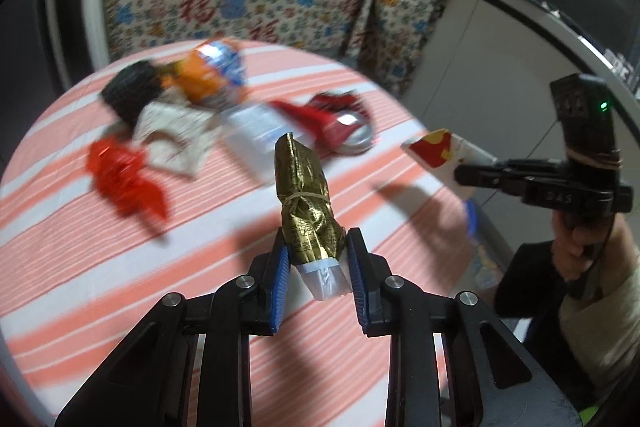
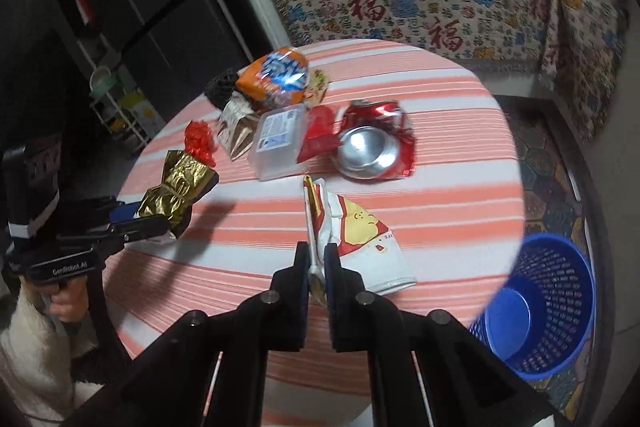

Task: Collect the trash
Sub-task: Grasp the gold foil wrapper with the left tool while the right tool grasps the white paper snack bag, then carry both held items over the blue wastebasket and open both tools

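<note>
Trash in both: left hand-held gripper (image 1: 316,259) clamps gold wrapper (image 1: 306,195), right hand-held gripper (image 2: 316,259) pinches paper cup (image 2: 360,239); we should swing both squarely over the blue basket (image 2: 560,307) before letting go.

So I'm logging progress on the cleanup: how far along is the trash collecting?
Early. The blue bin looks empty, so nothing is binned. In hand: the left gripper grips a gold wrapper, and the right gripper grips a flattened paper cup. Left on the table: crushed can, plastic box, orange snack bag, red wrapper.
</note>
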The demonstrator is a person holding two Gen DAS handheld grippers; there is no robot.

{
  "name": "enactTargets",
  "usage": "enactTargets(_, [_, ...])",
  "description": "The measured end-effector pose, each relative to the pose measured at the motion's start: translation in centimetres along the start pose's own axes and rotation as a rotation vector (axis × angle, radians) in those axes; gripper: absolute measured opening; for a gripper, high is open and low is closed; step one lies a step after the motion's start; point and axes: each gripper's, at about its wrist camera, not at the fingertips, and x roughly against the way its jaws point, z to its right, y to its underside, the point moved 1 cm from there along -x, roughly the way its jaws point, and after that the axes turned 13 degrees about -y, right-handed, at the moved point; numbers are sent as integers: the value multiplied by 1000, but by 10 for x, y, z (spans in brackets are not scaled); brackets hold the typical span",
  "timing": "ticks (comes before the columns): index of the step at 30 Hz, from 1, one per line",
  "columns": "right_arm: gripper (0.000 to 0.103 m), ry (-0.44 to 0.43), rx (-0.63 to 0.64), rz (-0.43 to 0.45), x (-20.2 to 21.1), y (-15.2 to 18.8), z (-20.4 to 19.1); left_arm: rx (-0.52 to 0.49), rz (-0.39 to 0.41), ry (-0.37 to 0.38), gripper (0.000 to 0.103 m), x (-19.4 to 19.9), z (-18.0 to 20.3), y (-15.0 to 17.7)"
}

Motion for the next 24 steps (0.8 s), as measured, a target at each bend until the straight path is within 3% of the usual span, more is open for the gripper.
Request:
enactTargets(4, [7, 28, -67, 65, 37, -3, 30, -43, 6, 84, 27, -8, 47, -28])
enactTargets(10, [8, 184, -206, 117, 98, 0, 106, -151, -15, 185, 27, -36, 131, -59])
enactTargets(14, [8, 243, -320, 129, 123, 7, 155, -195, -70, 234, 27, -74, 186, -75])
enactTargets(24, [8, 204, -578, 156, 141, 28, 253, -174, -196, 258, 27, -164, 256, -95])
